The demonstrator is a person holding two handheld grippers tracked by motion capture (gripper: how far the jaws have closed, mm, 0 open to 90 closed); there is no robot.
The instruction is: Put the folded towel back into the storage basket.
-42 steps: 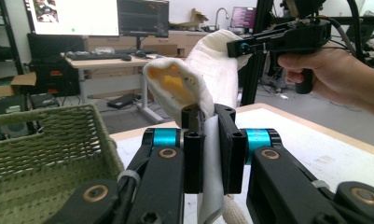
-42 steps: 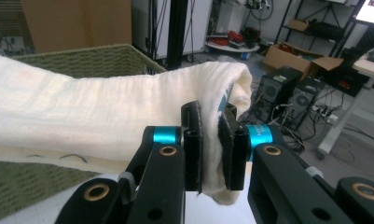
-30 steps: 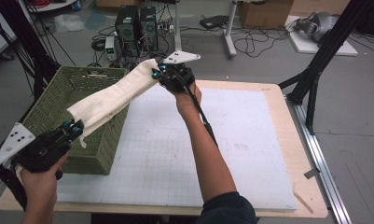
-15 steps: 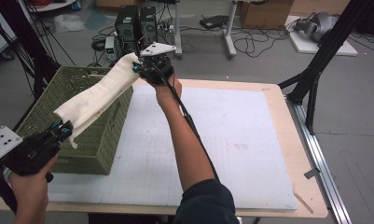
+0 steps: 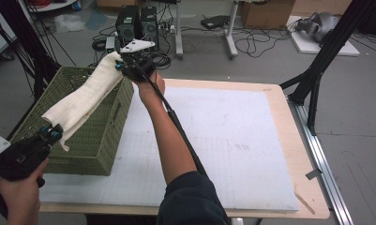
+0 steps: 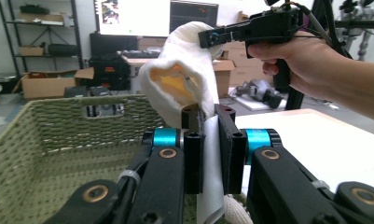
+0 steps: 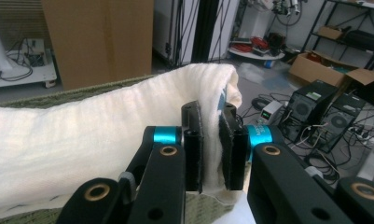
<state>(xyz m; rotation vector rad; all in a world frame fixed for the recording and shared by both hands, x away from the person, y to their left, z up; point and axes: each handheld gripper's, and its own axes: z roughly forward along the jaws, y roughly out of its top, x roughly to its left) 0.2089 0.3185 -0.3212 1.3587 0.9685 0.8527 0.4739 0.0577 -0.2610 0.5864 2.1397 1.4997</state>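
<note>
A cream folded towel [image 5: 85,96] hangs stretched in the air above the green woven basket [image 5: 108,126] at the table's left. My left gripper [image 5: 52,133] is shut on the towel's near end, just over the basket's front left corner. My right gripper [image 5: 120,65] is shut on the far end, over the basket's back right corner. In the left gripper view the towel [image 6: 184,79] rises from my jaws toward the right gripper [image 6: 208,37] beyond. The right gripper view has cloth [image 7: 96,154] pinched between its jaws, with the basket rim [image 7: 82,88] behind it.
A white mat [image 5: 232,140] covers the wooden table [image 5: 293,140] to the right of the basket. Computer towers [image 5: 136,23], cables and boxes stand on the floor beyond the table. Black frame legs [image 5: 317,79] rise at the right.
Both grippers have carried the stretched towel leftward and away from the person, from over the basket's right wall to above the basket. Both stay shut on it.
</note>
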